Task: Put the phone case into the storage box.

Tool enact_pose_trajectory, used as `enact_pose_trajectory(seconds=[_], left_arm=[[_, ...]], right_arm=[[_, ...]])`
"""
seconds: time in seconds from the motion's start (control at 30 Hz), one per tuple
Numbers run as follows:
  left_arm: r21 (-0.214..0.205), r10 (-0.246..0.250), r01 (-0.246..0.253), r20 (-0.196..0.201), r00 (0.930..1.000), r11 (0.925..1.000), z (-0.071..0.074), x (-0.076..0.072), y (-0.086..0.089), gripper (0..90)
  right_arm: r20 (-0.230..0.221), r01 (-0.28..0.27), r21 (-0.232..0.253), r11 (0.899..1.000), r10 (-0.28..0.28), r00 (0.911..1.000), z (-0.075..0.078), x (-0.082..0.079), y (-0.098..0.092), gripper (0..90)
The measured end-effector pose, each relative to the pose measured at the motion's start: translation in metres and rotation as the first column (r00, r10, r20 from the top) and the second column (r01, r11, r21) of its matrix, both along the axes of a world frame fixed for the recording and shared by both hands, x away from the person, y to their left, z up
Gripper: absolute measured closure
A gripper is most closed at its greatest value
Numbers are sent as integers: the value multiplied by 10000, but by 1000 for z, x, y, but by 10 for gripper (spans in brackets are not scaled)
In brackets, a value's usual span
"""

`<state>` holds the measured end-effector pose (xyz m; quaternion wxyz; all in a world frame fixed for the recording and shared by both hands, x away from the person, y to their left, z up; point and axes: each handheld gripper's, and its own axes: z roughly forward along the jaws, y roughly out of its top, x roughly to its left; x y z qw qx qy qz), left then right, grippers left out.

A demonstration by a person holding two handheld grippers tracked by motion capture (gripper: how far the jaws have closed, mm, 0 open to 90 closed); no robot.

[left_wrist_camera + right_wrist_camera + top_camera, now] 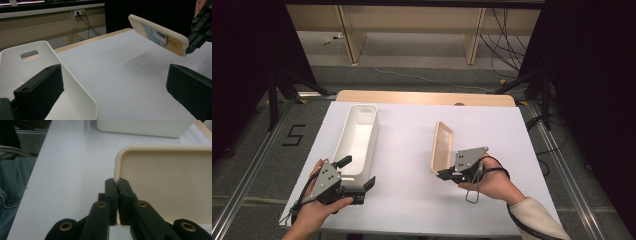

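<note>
Our right gripper (pixel 443 175) pinches the lid's (pixel 442 146) rim; the left gripper (pixel 359 175) gapes beside the bin (pixel 357 137). That thin edge-grip could let the lid pivot and drop.

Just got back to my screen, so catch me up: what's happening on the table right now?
A person works with tongs in each hand at a white table. The right tongs are shut on the rim of a flat beige lid with rounded corners, holding it lifted and tilted off the table. The left tongs stand open at the near end of the long white plastic bin, one jaw inside it, gripping nothing. The bin is uncovered.
</note>
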<state>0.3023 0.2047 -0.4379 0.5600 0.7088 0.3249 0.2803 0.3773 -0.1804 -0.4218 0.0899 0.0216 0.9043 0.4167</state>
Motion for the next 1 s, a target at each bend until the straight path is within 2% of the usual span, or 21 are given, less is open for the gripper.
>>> enact_pose_trajectory(seconds=[0.17, 0.3, 0.4, 0.67, 0.7, 0.73, 0.77, 0.8, 0.83, 0.87, 0.9, 1.0], left_arm=[[177, -88, 92, -225, 9997, 9998, 3, 3, -6, 13], [135, -304, 308, -266, 9992, 9994, 8, 10, -10, 17], [96, -219, 223, -472, 9986, 9997, 11, 12, -12, 23], [244, -351, 364, -509, 9981, 9990, 24, 29, -24, 43], [1833, -639, 545, 457, 9969, 9816, 31, 38, -16, 43], [1860, -518, 406, 560, 9971, 9817, 36, 42, -19, 44], [1271, -752, 737, 71, 9971, 9892, 35, 42, -26, 46], [779, -634, 656, -311, 9975, 9948, 35, 40, -30, 50], [1001, -720, 737, -201, 9972, 9922, 39, 43, -32, 52], [1001, -720, 737, -201, 9972, 9922, 39, 43, -32, 52], [1628, -821, 744, 412, 9958, 9838, 44, 50, -30, 52], [1678, -780, 734, 209, 9967, 9831, 50, 55, -37, 66]], right_arm=[[-139, -93, 224, 9997, 96, 9999, 0, -1, 2, 883], [-112, -129, 283, 9995, 132, 9999, 0, -2, 4, 883], [-66, -117, 373, 9992, 119, 9999, 0, -2, 4, 883], [-93, -236, 548, 9982, 242, 9997, 1, -3, 9, 883], [-99, -231, 518, 9984, 236, 9997, 1, -3, 9, 883], [-87, -241, 522, 9983, 246, 9997, 1, -4, 11, 883], [-93, -277, 536, 9982, 283, 9996, 1, -4, 11, 883], [-15, -281, 573, 9980, 283, 9996, 1, -4, 12, 883], [-3, -252, 583, 9980, 253, 9997, 1, -4, 12, 883], [-3, -252, 583, 9980, 253, 9997, 1, -4, 12, 883], [-23, -284, 580, 9979, 286, 9996, 1, -4, 13, 883], [28, -287, 554, 9981, 286, 9996, 1, -5, 14, 883]])
